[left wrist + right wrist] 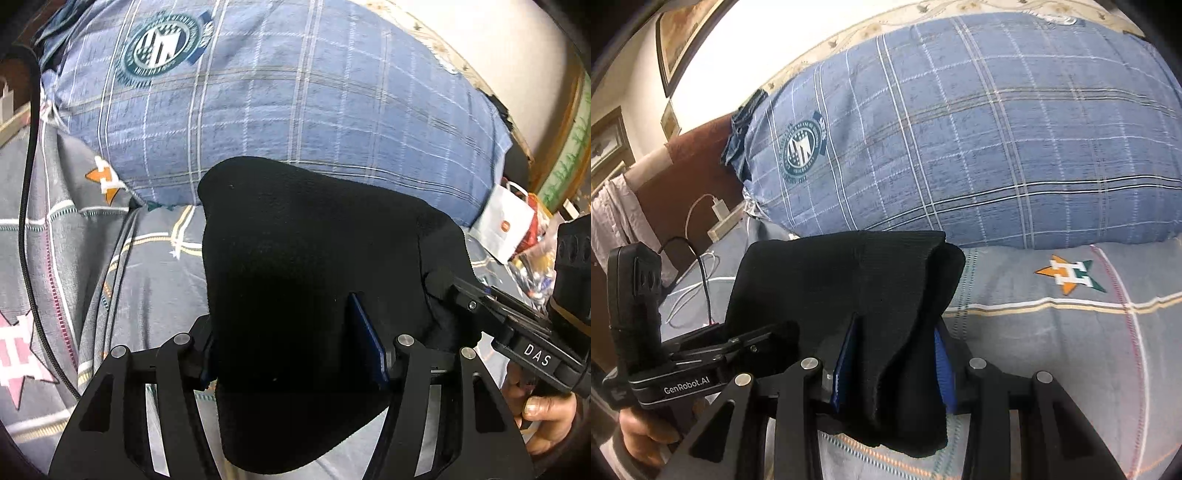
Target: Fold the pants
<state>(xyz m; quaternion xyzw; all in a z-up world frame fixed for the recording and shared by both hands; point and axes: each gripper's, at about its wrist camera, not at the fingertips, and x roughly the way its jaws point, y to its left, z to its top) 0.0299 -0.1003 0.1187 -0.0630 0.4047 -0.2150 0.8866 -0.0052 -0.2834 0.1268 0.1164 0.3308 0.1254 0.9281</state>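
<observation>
The black pants (pixel 314 266) are bunched into a thick folded bundle and held up off the grey patterned bedsheet (pixel 74 251). My left gripper (pixel 295 354) is shut on one side of the bundle, its blue pads pressed into the cloth. The right gripper (pixel 476 306) shows at the right of the left wrist view, clamped on the bundle's right edge. In the right wrist view my right gripper (pixel 894 365) is shut on the pants (pixel 849 280), and the left gripper (pixel 753 343) grips the cloth's left edge.
A big blue plaid pillow (pixel 280 96) lies just behind the pants, also in the right wrist view (pixel 979 140). A black cable (pixel 27 221) runs down the left. A white paper bag (pixel 502 225) and clutter sit at the right. A charger and cords (pixel 716 214) lie at the left.
</observation>
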